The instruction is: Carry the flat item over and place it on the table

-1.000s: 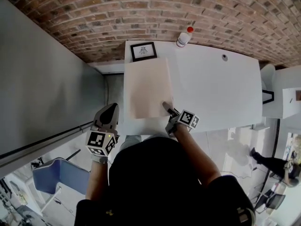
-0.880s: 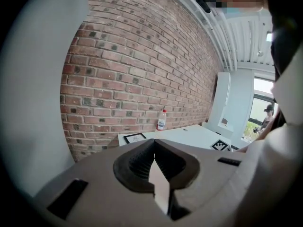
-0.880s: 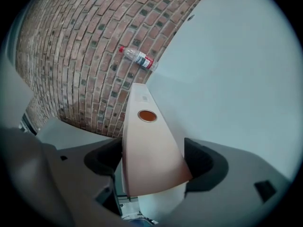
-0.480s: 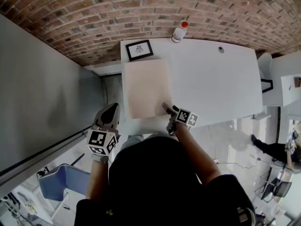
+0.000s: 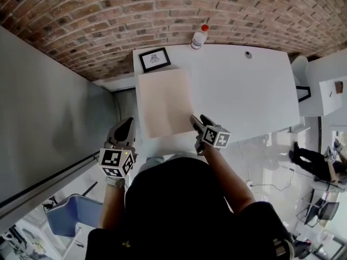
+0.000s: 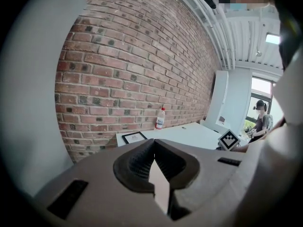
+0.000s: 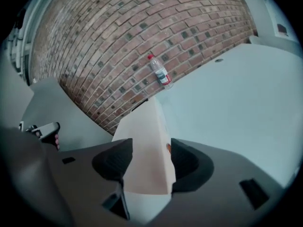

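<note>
Flat item (image 5: 165, 103): pale beige sheet, lying flat on the left part of the white bench (image 5: 244, 91), its left edge close to the bench's left edge.

Right hand-held gripper (image 5: 196, 121): at the sheet's near right corner. Jaws apart and closing; in the right gripper view the sheet shows between them, with no pad seen pressing on it.

Left hand-held gripper (image 5: 126, 126): off the bench, beside its near left corner. Jaw tips pressed together, nothing between them.

Framed picture (image 5: 154, 60): black frame, flat at the far left corner of the bench, just beyond the sheet.

Bottle (image 5: 199, 37): clear, red cap, upright at the far edge.

Brick wall (image 5: 162, 10): behind the bench.
</note>
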A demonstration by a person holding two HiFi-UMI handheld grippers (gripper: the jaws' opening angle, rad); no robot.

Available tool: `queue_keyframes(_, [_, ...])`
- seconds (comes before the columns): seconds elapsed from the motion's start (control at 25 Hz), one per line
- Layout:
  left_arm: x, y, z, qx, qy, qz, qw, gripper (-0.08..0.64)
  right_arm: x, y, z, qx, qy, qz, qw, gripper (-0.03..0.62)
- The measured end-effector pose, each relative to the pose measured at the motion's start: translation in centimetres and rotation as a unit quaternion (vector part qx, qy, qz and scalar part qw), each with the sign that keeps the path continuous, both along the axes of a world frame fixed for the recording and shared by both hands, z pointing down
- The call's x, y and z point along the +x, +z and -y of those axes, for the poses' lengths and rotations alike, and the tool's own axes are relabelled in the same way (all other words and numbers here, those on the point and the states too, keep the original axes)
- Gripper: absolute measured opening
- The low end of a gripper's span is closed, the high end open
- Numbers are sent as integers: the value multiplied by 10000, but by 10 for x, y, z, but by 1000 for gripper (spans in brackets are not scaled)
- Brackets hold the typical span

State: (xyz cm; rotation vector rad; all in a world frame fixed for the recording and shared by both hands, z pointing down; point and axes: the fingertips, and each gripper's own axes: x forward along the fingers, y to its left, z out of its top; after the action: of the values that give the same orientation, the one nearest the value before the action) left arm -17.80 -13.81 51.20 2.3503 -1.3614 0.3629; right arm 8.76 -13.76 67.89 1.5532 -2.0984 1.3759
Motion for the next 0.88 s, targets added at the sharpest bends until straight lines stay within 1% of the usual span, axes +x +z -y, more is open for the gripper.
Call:
queue_keyframes(0.04, [0,-2,1,31,-46,6,10000,5,-2,-10,3,132,-92,-28,9999,246])
queue_keyframes(0.08, [0,-4,2,55,-68,-5,10000,5,-5,-20,5,272,-191,-39,9994,232])
queue_keyframes(0.2, [3,-12,4,131,-65,-84,9999,5,-16,-56,13,776,-545,-144,9954,136])
queue_keyframes(0.24, [4,-15,5,169,-64,-103,9998,5,-21,-71,16,982,-684,-198,9926,103])
queue_keyframes(0.28, [5,-18,5,213,-67,-124,9997,5,-26,-85,18,1203,-833,-255,9889,52])
queue_keyframes(0.32, [6,-22,5,261,-71,-148,9995,5,-32,-98,19,1425,-993,-325,9843,23])
queue_keyframes(0.44, [10,-33,6,408,-64,-218,9989,5,-48,-131,22,1985,-1503,-647,9664,11])
queue_keyframes(0.56, [13,-42,6,531,-15,-278,9982,5,-62,-158,22,2324,-1894,-882,9499,11])
queue_keyframes(0.76, [20,-62,7,747,70,-280,9968,5,-80,-210,22,2907,-2262,-985,9245,11])
queue_keyframes(0.88, [23,-81,6,972,140,-348,9946,5,-87,-240,21,3181,-2374,-985,9126,11])
